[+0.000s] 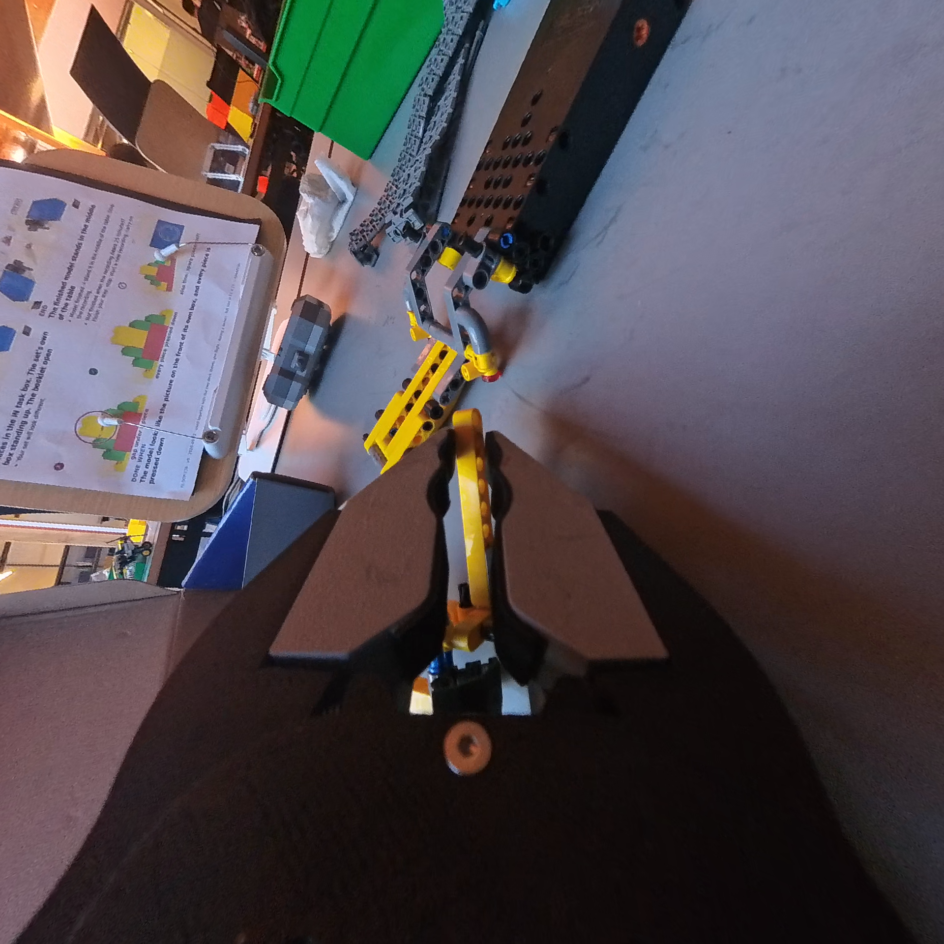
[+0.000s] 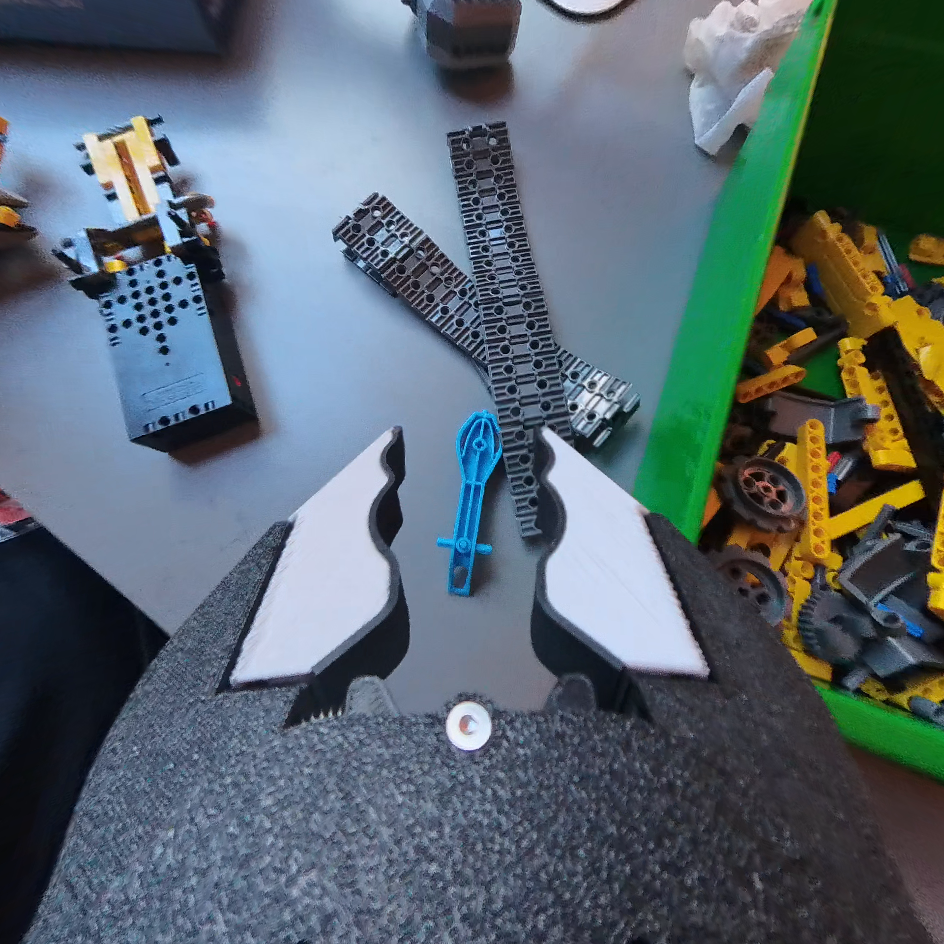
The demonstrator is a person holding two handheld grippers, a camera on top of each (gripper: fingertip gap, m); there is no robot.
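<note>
My left gripper (image 1: 467, 439) is shut on a yellow toy beam assembly (image 1: 472, 490), which sticks out past the fingertips toward a yellow and grey toy arm (image 1: 434, 368) joined to a black perforated block (image 1: 516, 204). My right gripper (image 2: 470, 439) is open above the grey table. A blue plastic tool (image 2: 470, 495) lies on the table between its fingers. Two dark track strips (image 2: 505, 327) lie crossed just beyond, and one reaches the right fingertip. The black block with its yellow parts (image 2: 163, 316) shows at the left of the right wrist view.
A green bin (image 2: 715, 357) full of yellow, grey and black toy parts stands at the right and also shows in the left wrist view (image 1: 352, 66). A printed sheet on a board (image 1: 127, 327), a grey faceted piece (image 1: 299, 352), crumpled white tissue (image 2: 725, 71) and a blue box (image 1: 255, 531) lie around. One gripper's finger ends stand about 30 cm off the other's.
</note>
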